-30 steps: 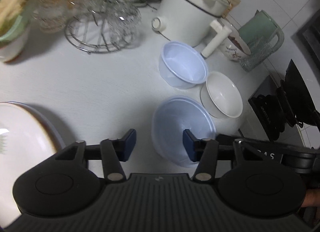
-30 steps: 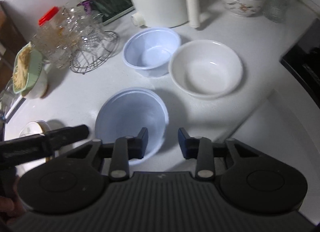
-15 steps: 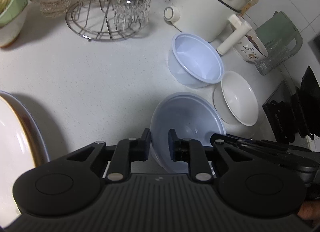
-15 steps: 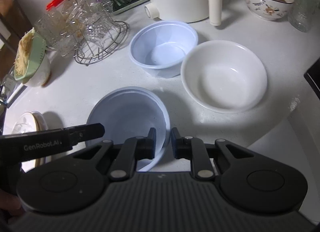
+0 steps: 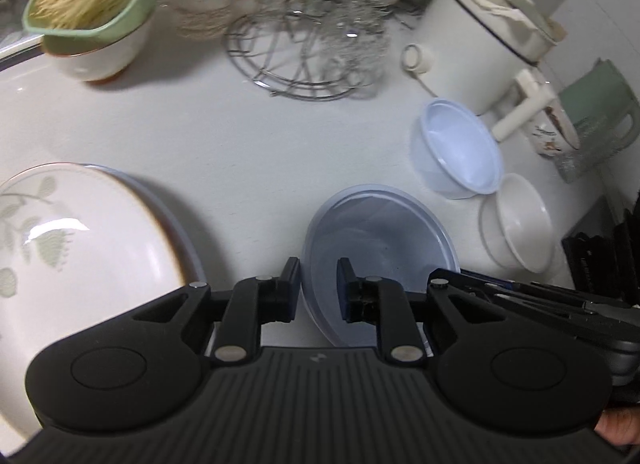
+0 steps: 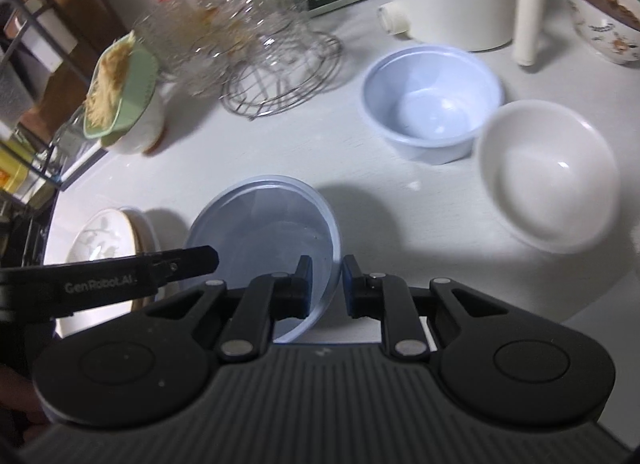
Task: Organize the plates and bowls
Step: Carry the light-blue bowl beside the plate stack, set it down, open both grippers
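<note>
1. So, the big blue bowl (image 5: pixel 380 248) sits on the counter, just beside the leaf plate (image 5: pixel 80 248).
2. Left gripper (image 5: pixel 319 284) & right gripper (image 6: pixel 326 284) each pinch its thin rim, opposite sides.
3. Looks like light, bendy plastic, prob slippery; hold the rim, lift level.

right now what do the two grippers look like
Both are matte black plastic. The left gripper and right gripper each have a ribbed dark grey body, two round side lobes, silver pivot pins and blue-faced finger pads. White "GenRobot.AI" lettering marks the left one's side.
</note>
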`<action>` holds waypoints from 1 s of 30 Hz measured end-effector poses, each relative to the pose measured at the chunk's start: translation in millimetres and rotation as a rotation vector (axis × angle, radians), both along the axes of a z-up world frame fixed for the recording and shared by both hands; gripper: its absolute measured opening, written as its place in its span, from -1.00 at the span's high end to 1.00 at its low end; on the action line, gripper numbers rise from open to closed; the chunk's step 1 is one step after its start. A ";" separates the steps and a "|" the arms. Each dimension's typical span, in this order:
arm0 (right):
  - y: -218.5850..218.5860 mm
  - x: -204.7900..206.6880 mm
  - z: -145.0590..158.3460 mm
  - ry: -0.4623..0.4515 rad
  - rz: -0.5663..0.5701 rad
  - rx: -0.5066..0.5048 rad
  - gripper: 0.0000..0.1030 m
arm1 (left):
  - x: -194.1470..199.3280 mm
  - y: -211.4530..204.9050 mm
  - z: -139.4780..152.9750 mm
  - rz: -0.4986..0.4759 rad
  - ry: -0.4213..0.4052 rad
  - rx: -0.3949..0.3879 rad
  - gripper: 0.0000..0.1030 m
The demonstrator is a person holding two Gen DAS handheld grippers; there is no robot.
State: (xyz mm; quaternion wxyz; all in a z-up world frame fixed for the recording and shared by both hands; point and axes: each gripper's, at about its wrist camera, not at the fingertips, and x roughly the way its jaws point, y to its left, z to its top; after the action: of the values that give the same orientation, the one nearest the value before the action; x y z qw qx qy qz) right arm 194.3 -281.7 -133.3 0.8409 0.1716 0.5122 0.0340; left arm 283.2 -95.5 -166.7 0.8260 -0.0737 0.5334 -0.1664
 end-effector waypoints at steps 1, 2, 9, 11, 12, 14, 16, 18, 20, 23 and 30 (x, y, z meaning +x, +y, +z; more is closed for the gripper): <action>3.0 1.2 -1.2 0.002 0.007 0.010 0.63 | -1.0 2.3 0.0 0.002 -0.006 0.015 0.56; 6.6 2.2 -2.4 0.004 0.017 0.015 0.63 | -1.4 4.6 -0.8 0.004 -0.009 0.031 0.56; 19.5 8.2 -11.7 0.018 0.061 0.018 0.64 | -1.2 18.1 -10.0 0.029 0.018 0.050 0.55; 19.5 9.2 -12.1 0.016 0.054 0.013 0.64 | -1.0 20.2 -10.2 0.016 0.014 0.054 0.55; 19.0 8.7 -11.5 0.011 0.051 0.008 0.64 | -0.5 21.7 -10.0 0.013 0.013 0.053 0.55; 20.0 8.0 -8.7 0.003 0.047 -0.018 0.60 | 1.0 24.8 -7.5 0.007 0.008 0.046 0.53; 18.1 3.7 -1.7 -0.017 0.024 -0.032 0.60 | 2.4 27.9 -1.6 0.002 -0.006 0.050 0.33; 14.6 -2.2 7.6 -0.034 -0.008 -0.016 0.60 | 1.8 32.0 9.4 -0.004 -0.030 0.050 0.24; 14.4 -7.5 17.1 -0.051 -0.029 -0.022 0.59 | 1.2 36.4 20.3 -0.007 -0.044 0.045 0.19; 16.8 -15.7 31.5 -0.070 -0.052 -0.028 0.59 | -2.6 41.1 39.5 -0.015 -0.061 0.041 0.18; 21.2 -37.0 72.6 -0.147 -0.081 -0.037 0.59 | -21.7 48.0 90.1 -0.020 -0.127 0.016 0.17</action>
State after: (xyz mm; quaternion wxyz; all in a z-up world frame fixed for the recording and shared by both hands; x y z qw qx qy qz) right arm 157.2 -260.5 -60.7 0.8799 0.1736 0.4423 0.0027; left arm 261.5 -47.5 -76.6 0.8570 -0.0513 0.4821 -0.1745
